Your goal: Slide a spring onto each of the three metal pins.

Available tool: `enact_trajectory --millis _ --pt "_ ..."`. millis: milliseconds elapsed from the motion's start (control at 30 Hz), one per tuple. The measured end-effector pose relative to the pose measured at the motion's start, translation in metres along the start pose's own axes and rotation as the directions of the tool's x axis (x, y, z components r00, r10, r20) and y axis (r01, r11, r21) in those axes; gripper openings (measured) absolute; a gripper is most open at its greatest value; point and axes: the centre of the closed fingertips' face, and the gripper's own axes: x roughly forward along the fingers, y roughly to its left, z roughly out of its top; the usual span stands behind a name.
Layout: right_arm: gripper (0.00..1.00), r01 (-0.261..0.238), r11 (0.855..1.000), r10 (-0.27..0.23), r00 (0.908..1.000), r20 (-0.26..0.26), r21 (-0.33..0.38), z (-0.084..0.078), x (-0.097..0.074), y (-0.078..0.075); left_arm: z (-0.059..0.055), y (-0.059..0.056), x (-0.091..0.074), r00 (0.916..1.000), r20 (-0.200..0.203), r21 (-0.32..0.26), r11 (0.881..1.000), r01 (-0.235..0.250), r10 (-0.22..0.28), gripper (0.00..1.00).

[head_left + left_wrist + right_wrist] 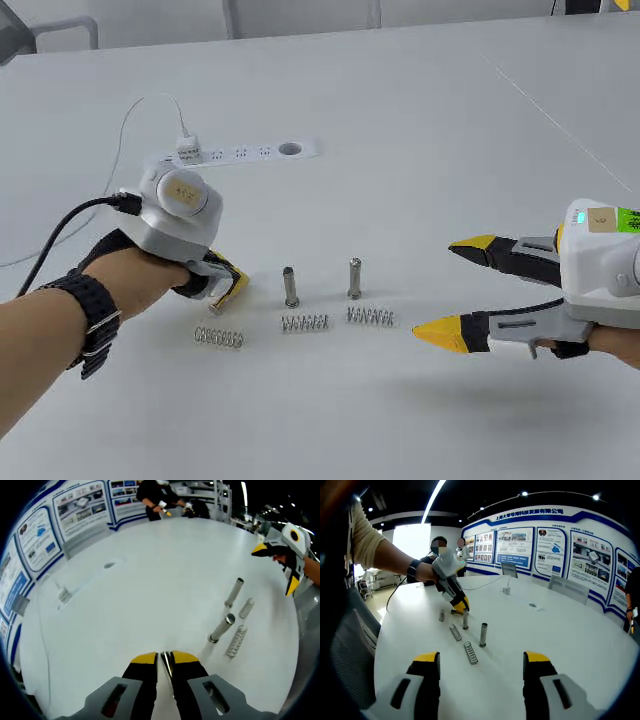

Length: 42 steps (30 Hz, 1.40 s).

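Pin (pixel 168 666) pinched in left tool (pixel 165 656) — right tool (pixel 432 288) spread wide

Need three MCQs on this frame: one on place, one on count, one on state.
1. Relative to the pins, the springs lie: A) threaded on them B) flat on the table beside them C) inside the tongs
2. Pins standing outside any tongs: A) one B) two C) three
3. The right tongs are: A) open, empty B) shut on a spring C) shut on a pin
Key: B, all three lie bare; B, the third pin is clamped in the left tongs; A, tips wide apart.
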Motion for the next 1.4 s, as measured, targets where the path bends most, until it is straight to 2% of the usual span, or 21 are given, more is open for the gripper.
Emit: enact_trajectory --millis 533,800,1067,1233,1267,1300,1333,1400 --pt "0.68 0.001 1.0 -0.001 1.0 -0.009 -0.004 -0.002 0.0 0.0 -0.006 0.0 0.005 0.9984 -0.057 -0.022 1.0 -0.007 0.006 0.1" --pt "0.68 0.0 1.0 0.0 0.9999 -0.011 -0.003 -0.003 0.0 0.0 -0.006 0.0 0.006 0.9983 -0.057 -0.028 0.999 -0.015 0.014 0.09" --pt "0.68 0.002 1.0 -0.002 0.9999 -0.011 0.0 -0.003 -0.001 -0.001 -0.006 0.0 0.004 0.9982 -0.058 -0.058 0.998 -0.016 0.013 0.08" --pt "0.68 -0.001 1.0 0.001 0.9999 -0.017 0.0 -0.005 0.0 -0.001 -0.002 0.002 -0.003 0.999 -0.042 -0.068 0.998 -0.017 0.015 0.07" --pt "0.68 -0.002 1.0 0.002 0.9998 -0.018 0.0 -0.005 0.0 0.0 0.0 0.002 -0.005 0.9995 -0.031 -0.073 0.997 -0.014 0.012 0.06" --pt "0.68 -0.003 1.0 0.003 0.9998 -0.018 0.0 -0.006 0.001 0.0 0.004 0.004 -0.007 0.9997 -0.011 -0.071 0.997 -0.024 0.023 0.01" --pt "0.68 -0.003 1.0 0.003 0.9998 -0.018 -0.001 -0.006 0.001 0.0 0.004 0.003 -0.01 0.9998 -0.012 -0.085 0.996 -0.018 0.017 0.01" --pt "0.68 -0.007 1.0 0.007 0.9998 -0.018 -0.001 -0.005 0.002 0.001 0.002 0.003 -0.012 0.9997 -0.015 -0.072 0.997 -0.018 0.017 0.01"
